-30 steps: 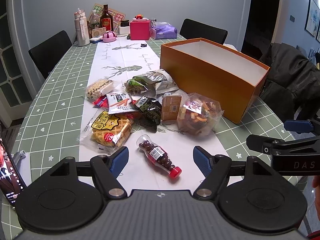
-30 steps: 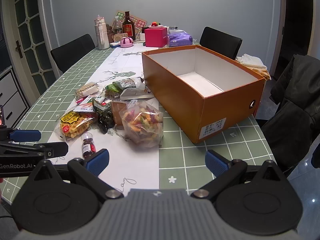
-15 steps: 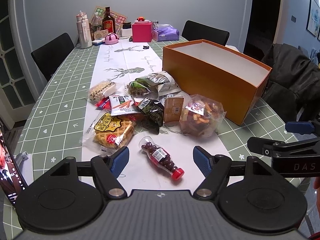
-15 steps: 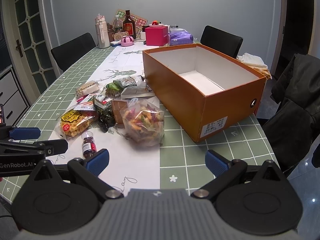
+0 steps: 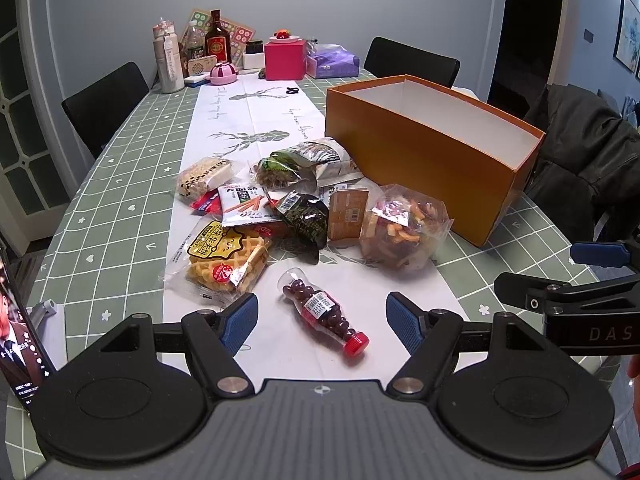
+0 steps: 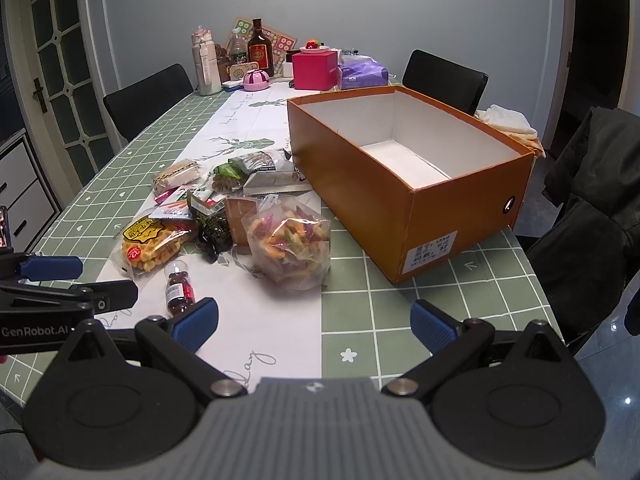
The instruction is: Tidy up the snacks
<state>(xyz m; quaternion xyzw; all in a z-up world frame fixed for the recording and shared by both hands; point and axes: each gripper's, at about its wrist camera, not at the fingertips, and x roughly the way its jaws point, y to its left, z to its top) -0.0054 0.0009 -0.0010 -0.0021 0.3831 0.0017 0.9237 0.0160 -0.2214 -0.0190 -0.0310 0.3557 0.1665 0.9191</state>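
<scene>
Dining table (image 5: 112,216), green check cloth with a white runner, grey wall behind: I am taking stock here. Orange box (image 6: 404,184), open-topped, is sitting empty, white floor showing. Snacks are all lying outside it in a heap just left of the box: mixed crisps bag (image 5: 402,226), waffle pack (image 5: 224,262), candy bottle (image 5: 324,312) nearest me, plus several smaller packets behind. Nothing is being packed yet; I judge everything is left to do. I am holding the left gripper (image 5: 322,320) spread wide and the right gripper (image 6: 316,320) likewise, neither grasping anything.
</scene>
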